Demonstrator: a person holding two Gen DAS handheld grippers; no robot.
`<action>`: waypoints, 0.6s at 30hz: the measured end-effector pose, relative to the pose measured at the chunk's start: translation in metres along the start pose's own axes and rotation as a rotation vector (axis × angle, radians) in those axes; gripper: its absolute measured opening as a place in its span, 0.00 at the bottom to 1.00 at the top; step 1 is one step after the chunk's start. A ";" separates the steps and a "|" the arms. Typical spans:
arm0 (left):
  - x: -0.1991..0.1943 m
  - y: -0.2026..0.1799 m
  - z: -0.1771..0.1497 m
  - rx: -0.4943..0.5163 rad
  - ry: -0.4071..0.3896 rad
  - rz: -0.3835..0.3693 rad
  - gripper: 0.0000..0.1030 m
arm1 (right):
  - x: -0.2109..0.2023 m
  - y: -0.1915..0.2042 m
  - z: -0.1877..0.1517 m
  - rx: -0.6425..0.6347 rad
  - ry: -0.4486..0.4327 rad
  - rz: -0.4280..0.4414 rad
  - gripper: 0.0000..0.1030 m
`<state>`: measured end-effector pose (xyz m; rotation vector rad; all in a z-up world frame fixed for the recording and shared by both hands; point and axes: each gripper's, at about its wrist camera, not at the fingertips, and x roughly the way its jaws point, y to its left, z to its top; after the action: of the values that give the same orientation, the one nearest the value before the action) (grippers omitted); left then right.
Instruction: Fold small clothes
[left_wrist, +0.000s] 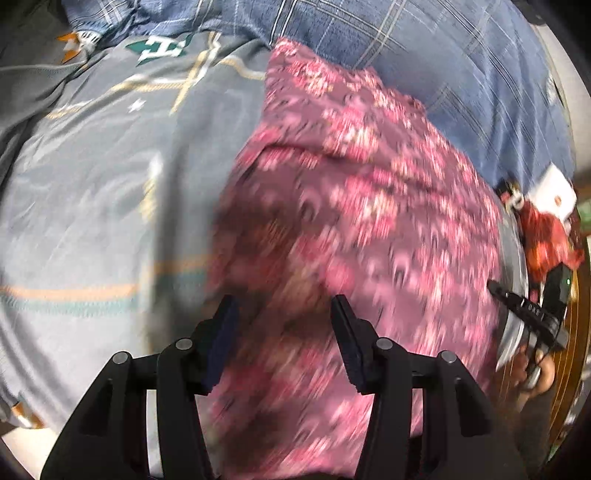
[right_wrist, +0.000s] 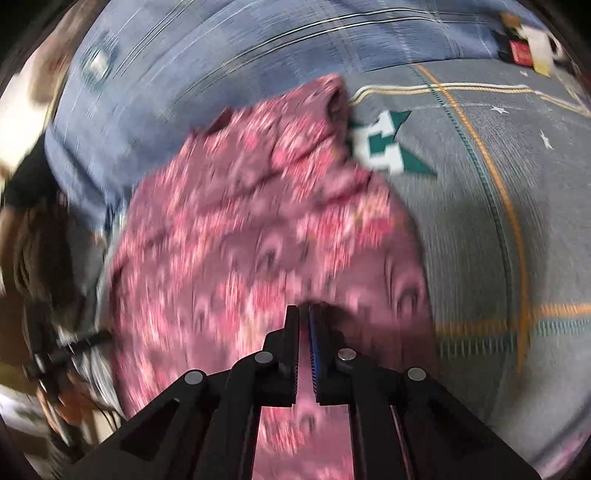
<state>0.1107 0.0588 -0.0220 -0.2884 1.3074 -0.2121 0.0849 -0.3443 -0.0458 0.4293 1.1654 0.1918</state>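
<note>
Mid-fold: pink floral garment (left_wrist: 354, 229) lies on the grey bedsheet (left_wrist: 96, 206), by the blue plaid quilt (left_wrist: 424, 48). My right gripper (right_wrist: 303, 314) is nearly closed, cloth pinch unclear in blur. Left gripper (left_wrist: 284, 306) half open over it, holding nothing. Next: left needs an edge

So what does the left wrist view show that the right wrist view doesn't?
Only the left wrist view: the left gripper with jaws apart over the pink garment, nothing clearly pinched, and the other gripper at the right edge. Only the right wrist view: the right gripper, jaws almost together at the garment's near edge; blur hides whether cloth is pinched. Both: the pink floral garment lying on the grey bedsheet with a blue plaid blanket behind it.
</note>
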 end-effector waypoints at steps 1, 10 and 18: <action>-0.006 0.004 -0.009 0.020 0.003 0.005 0.49 | -0.003 0.001 -0.011 -0.024 0.013 0.000 0.10; -0.017 0.026 -0.096 0.073 0.074 -0.068 0.55 | -0.057 -0.016 -0.080 -0.042 -0.025 -0.085 0.36; 0.010 0.023 -0.147 0.070 0.185 -0.124 0.62 | -0.083 -0.056 -0.135 -0.012 0.034 -0.077 0.47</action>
<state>-0.0296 0.0646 -0.0727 -0.2962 1.4628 -0.3959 -0.0754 -0.3940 -0.0435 0.3706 1.2117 0.1395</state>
